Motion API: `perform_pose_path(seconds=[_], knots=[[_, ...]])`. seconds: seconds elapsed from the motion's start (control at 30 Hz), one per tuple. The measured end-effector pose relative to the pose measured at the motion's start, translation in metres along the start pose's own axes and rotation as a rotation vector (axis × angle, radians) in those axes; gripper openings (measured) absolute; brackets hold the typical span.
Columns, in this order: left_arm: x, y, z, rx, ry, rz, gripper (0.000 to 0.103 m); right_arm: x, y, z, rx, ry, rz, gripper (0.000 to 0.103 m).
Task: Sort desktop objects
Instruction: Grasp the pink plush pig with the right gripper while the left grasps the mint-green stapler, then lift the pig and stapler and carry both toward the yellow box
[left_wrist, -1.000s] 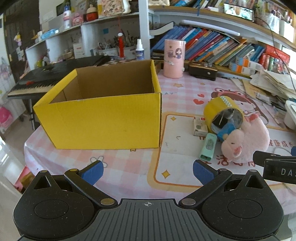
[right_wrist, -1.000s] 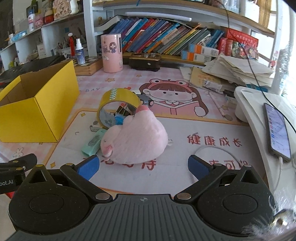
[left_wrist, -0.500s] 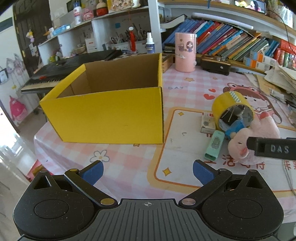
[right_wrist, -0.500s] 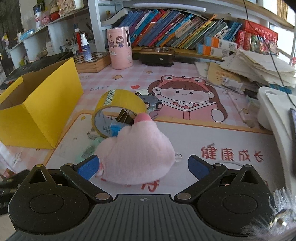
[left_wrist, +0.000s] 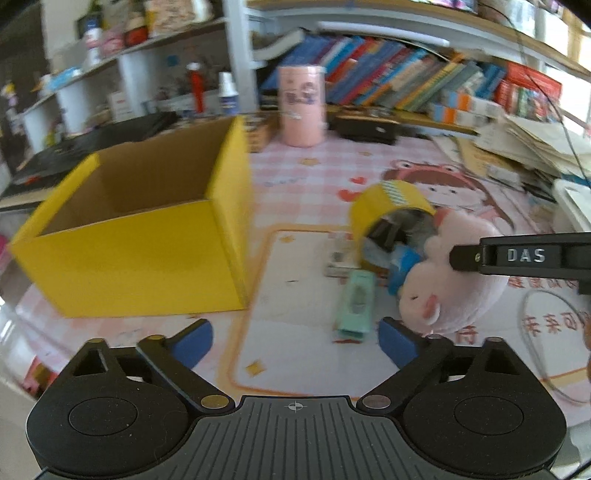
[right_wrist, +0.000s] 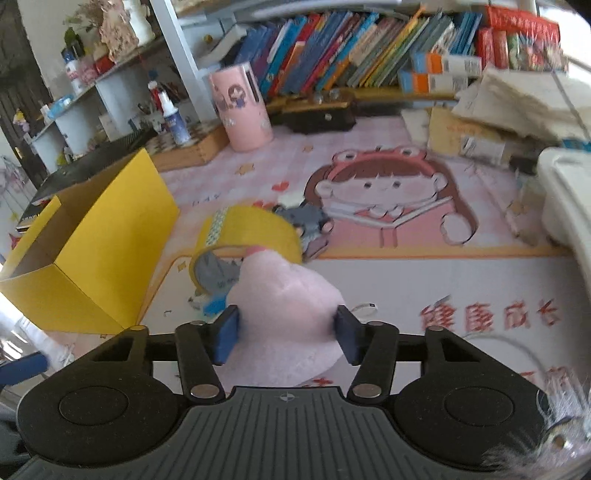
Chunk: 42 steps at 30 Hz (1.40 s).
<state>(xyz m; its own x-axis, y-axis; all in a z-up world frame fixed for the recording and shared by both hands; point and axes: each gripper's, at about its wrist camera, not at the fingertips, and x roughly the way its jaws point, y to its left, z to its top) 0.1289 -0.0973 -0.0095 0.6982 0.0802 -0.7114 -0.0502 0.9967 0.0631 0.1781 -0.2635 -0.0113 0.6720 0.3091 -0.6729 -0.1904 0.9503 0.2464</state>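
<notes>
Though open-topped, yellow box (left_wrist: 140, 254) contentless.

One box (left_wrist: 140, 258); one plush (left_wrist: 454, 288); one tape roll (left_wrist: 384, 203).

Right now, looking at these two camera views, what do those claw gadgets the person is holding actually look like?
Each is black plastic: a ribbed centre plate with a small crosshair mark, flanked by two rounded housings with disc shapes. Angled black link arms with brass-coloured pivot pins carry blue pads. The left claw and right claw look alike. From the side, a finger of the right one bears white letters "DAS".
</notes>
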Motion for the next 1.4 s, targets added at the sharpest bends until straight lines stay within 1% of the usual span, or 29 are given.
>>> perform_pose_path(seconds=[0.07, 0.1, 0.13, 0.23, 0.27, 0.3, 0.37, 0.43, 0.57, 0.6, 0.63, 0.73, 0.8, 0.87, 1.03, 1.1, 1.27, 1.4], knots=[[0.010, -0.008, 0.002, 0.019, 0.011, -0.024, 0.088, -0.010, -0.004, -0.001, -0.029, -0.035, -0.030, 0.051], [0.016, -0.012, 0.001, 0.028, 0.020, -0.026, 0.084, -0.014, -0.007, -0.001, -0.035, -0.054, -0.046, 0.051], [0.022, -0.016, 0.002, 0.037, 0.032, -0.023, 0.077, -0.017, -0.010, 0.000, -0.035, -0.065, -0.057, 0.051], [0.042, -0.026, 0.004, 0.071, 0.063, -0.025, 0.065, -0.023, -0.021, 0.000, -0.030, -0.084, -0.086, 0.051], [0.047, -0.028, 0.005, 0.080, 0.070, -0.030, 0.062, -0.024, -0.024, 0.001, -0.024, -0.084, -0.091, 0.051], [0.051, -0.030, 0.005, 0.086, 0.076, -0.038, 0.056, -0.025, -0.027, 0.001, -0.018, -0.082, -0.095, 0.051], [0.056, -0.034, 0.005, 0.101, 0.078, -0.049, 0.052, -0.026, -0.032, 0.002, -0.009, -0.078, -0.098, 0.051], [0.061, -0.036, 0.006, 0.112, 0.086, -0.050, 0.044, -0.028, -0.035, 0.004, -0.006, -0.081, -0.094, 0.051], [0.066, -0.035, 0.008, 0.089, 0.090, -0.068, 0.035, -0.034, -0.035, 0.005, -0.028, -0.107, -0.086, 0.051], [0.066, -0.035, 0.008, 0.085, 0.089, -0.076, 0.028, -0.034, -0.035, 0.006, -0.035, -0.111, -0.083, 0.051], [0.067, -0.036, 0.009, 0.083, 0.090, -0.086, 0.023, -0.035, -0.035, 0.006, -0.040, -0.112, -0.080, 0.051], [0.065, -0.039, 0.008, 0.087, 0.093, -0.091, 0.023, -0.034, -0.035, 0.007, -0.049, -0.108, -0.070, 0.051], [0.060, -0.038, 0.008, 0.071, 0.091, -0.093, 0.023, -0.034, -0.036, 0.007, -0.050, -0.104, -0.064, 0.051], [0.051, -0.034, 0.011, 0.036, 0.063, -0.095, 0.023, -0.034, -0.037, 0.007, -0.051, -0.103, -0.058, 0.051], [0.028, -0.017, 0.020, -0.092, 0.031, -0.115, 0.023, -0.037, -0.036, 0.006, -0.075, -0.107, -0.029, 0.051], [0.018, -0.012, 0.021, -0.128, 0.016, -0.114, 0.023, -0.038, -0.032, 0.005, -0.090, -0.108, -0.015, 0.051], [-0.003, -0.002, 0.018, -0.188, -0.027, -0.120, 0.023, -0.041, -0.022, 0.001, -0.128, -0.111, 0.030, 0.051], [-0.008, 0.004, 0.014, -0.206, -0.036, -0.137, 0.023, -0.042, -0.014, -0.002, -0.133, -0.105, 0.033, 0.051]])
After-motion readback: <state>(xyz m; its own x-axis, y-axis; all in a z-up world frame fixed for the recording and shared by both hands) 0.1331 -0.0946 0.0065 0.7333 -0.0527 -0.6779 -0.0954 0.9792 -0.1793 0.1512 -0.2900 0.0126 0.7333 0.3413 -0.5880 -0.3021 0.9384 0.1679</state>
